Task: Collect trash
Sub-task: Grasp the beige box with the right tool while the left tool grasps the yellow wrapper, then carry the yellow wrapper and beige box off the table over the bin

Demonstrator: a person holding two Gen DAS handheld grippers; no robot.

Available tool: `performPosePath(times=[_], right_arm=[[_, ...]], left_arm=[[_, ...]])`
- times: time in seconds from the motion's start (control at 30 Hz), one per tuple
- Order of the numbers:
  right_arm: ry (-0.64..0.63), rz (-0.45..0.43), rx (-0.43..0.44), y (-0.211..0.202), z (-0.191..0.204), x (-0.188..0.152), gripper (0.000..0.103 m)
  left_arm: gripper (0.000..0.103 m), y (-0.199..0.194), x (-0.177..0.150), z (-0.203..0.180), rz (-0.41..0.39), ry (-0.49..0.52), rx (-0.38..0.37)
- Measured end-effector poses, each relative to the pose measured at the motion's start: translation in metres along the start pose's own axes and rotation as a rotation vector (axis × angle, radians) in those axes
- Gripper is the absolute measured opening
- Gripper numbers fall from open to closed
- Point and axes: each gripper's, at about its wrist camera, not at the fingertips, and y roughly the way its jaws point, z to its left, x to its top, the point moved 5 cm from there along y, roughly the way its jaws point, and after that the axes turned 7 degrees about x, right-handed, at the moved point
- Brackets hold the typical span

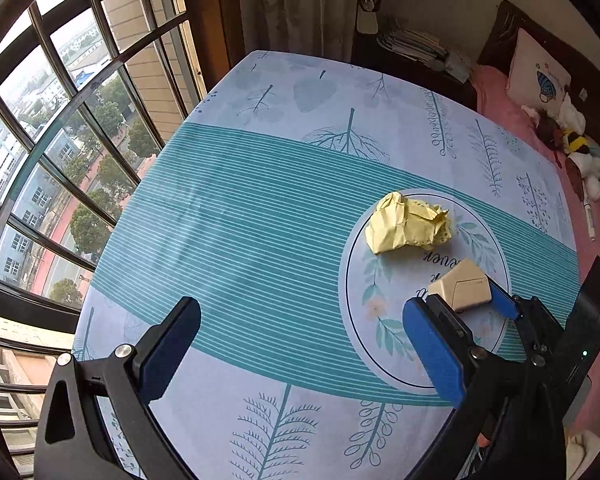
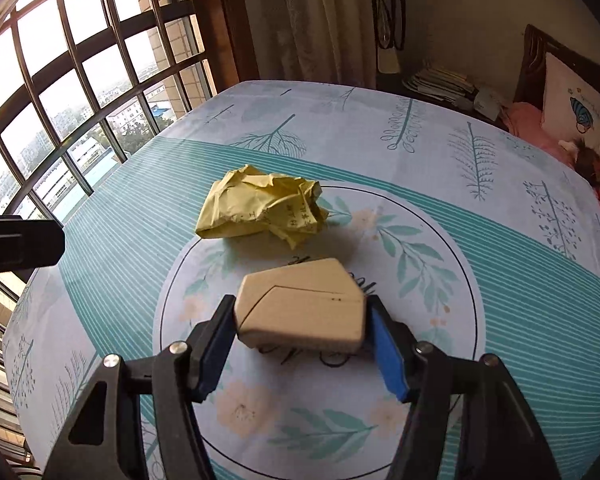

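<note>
while the left tool [image 1: 300, 354] gapes wide, the right tool [image 2: 302, 350] clamps a beige box [image 2: 300, 306]

On the tablecloth [image 2: 500, 216]: one crumpled ball of yellow paper [image 2: 260, 210] and one beige angular block [image 2: 300, 306], so two loose pieces in all, plus one printed circle [image 2: 466, 280] with leaves and lettering. Two grippers, each with two blue-padded fingers: the left gripper [image 1: 300, 354] spread wide around nothing, the right gripper [image 2: 304, 344] pinching the single block. Farther off, one pillow [image 1: 536, 72] with a blue motif, one stack of papers [image 1: 412, 42], one curtain [image 2: 320, 20], one gridded window [image 1: 60, 140]; soft toys [image 1: 580, 148] in a heap, number unclear.
</note>
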Motion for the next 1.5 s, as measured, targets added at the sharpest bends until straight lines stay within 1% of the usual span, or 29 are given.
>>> performPosePath(times=[0.13,0.3,0.43,0.57,0.63,0.67,0.73,0.83,0.9,1.03,1.23,1.37,1.5], right_arm=[[0.06,-0.006,-0.025,-0.012,-0.03,-0.004,0.063],[0.147,-0.011,-0.03,-0.022,-0.06,-0.006,0.064],[0.174,-0.022,-0.03,-0.025,-0.068,-0.008,0.064],[0.182,-0.029,-0.023,-0.026,-0.069,-0.008,0.064],[0.182,-0.031,-0.02,-0.026,-0.069,-0.008,0.064],[0.18,-0.032,-0.02,-0.026,-0.069,-0.009,0.064],[0.174,-0.033,-0.02,-0.025,-0.069,-0.009,0.064],[0.172,-0.033,-0.02,-0.026,-0.068,-0.01,0.064],[0.172,-0.03,-0.021,-0.027,-0.068,-0.011,0.064],[0.185,-0.023,-0.016,-0.03,-0.065,-0.016,0.063],[0.189,-0.021,-0.02,-0.044,-0.051,-0.028,0.063],[0.19,-0.02,-0.02,-0.054,-0.036,-0.037,0.063],[0.186,-0.019,-0.019,-0.068,-0.012,-0.05,0.063]], left_arm=[[0.1,0.016,0.016,-0.03,0.021,0.044,-0.053],[0.1,0.047,0.034,-0.061,0.065,0.079,-0.09],[0.1,0.068,0.045,-0.08,0.099,0.088,-0.119],[0.1,0.085,0.048,-0.094,0.122,0.081,-0.129],[0.087,0.093,0.05,-0.094,0.126,0.069,-0.112],[0.074,0.097,0.05,-0.096,0.137,0.064,-0.101],[0.07,0.098,0.05,-0.097,0.111,0.073,-0.071],[0.065,0.098,0.047,-0.098,0.097,0.086,-0.059],[0.059,0.095,0.043,-0.099,0.089,0.085,-0.063],[0.059,0.083,0.03,-0.091,0.084,0.076,-0.073],[0.059,0.061,0.007,-0.076,0.069,0.093,-0.069],[0.059,0.04,-0.014,-0.065,0.047,0.102,-0.065],[0.059,0.013,-0.042,-0.04,0.031,0.1,-0.075]])
